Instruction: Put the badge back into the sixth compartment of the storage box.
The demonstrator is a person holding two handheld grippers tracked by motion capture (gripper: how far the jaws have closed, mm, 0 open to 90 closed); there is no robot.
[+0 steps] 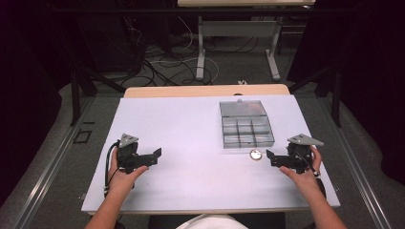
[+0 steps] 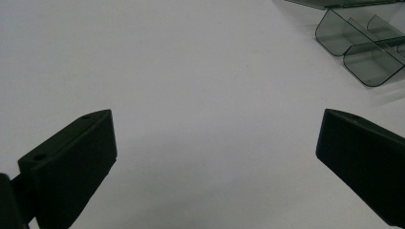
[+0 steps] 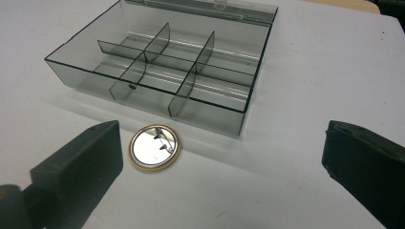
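Compartment box (image 3: 157, 71) open, pin badge (image 3: 155, 148) face-down, lettering possibly hidden

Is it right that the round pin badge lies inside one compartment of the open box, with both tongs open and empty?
Not quite. The pin badge lies on the white table just outside the compartment box, beside its near wall, as the right gripper view shows. The rest holds: the box is open, and the left tongs and right tongs are open and empty.

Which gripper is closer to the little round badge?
Right. The right gripper sits just beside the badge, jaws open toward it. The left gripper is far across the table.
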